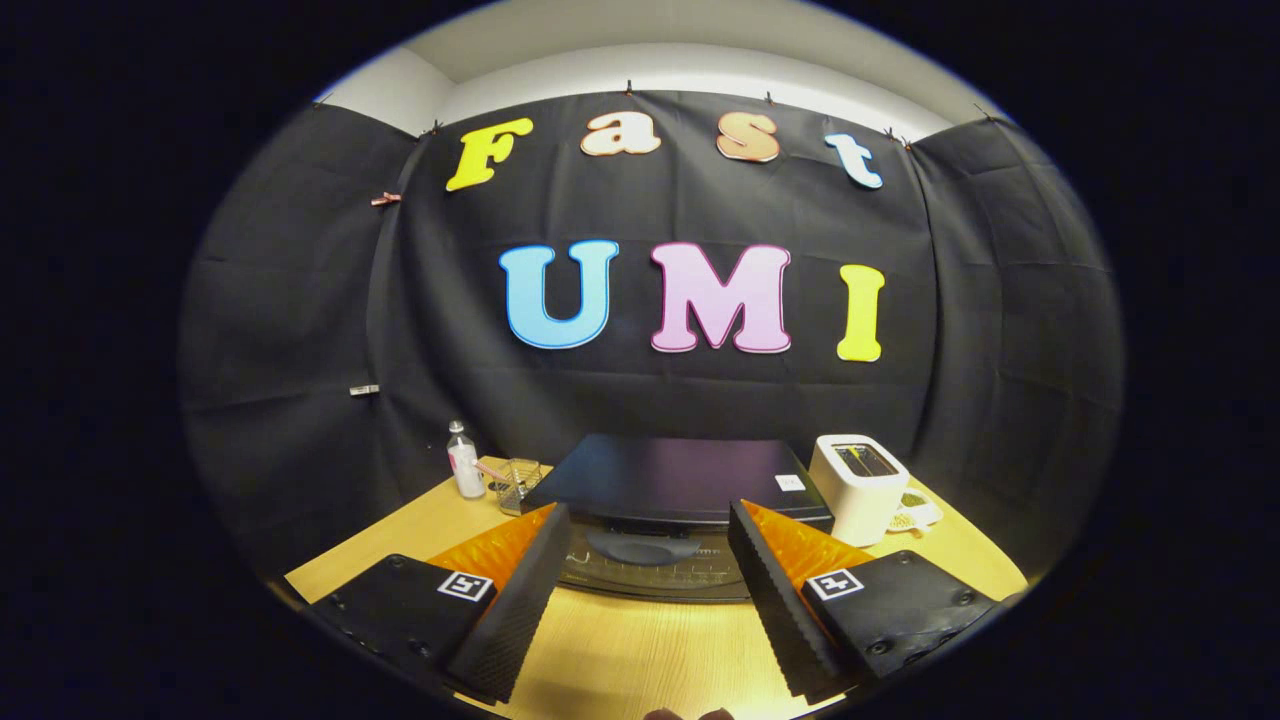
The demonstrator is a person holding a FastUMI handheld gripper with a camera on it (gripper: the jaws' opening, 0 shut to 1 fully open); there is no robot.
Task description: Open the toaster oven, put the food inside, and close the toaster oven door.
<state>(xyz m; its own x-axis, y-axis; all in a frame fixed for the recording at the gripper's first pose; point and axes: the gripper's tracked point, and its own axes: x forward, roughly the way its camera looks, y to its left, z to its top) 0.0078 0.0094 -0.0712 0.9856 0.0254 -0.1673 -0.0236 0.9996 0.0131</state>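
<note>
Just ahead of your tool (645, 590), the toaster oven (680, 490) sits on the wooden surface (640, 650) with its door shut and the door handle (642, 548) lying between the two spread fingers (520, 600). The tool is released, gripping nothing. Opening looks like your step in hand: come down squarely onto that handle, centre it between the fingers, close firmly, then draw it out and down along the door's hinge arc (a straight tug would likely drag the whole oven toward you). I cannot make out the food from this angle, so locate it before you commit.

Left of the oven stands a small bottle (464, 462), its contents unclear, and beside it a clear cup (520, 482) with something pink in it. To the oven's right is a white toaster (858, 488), slot up; whether it holds anything I cannot tell.
</note>
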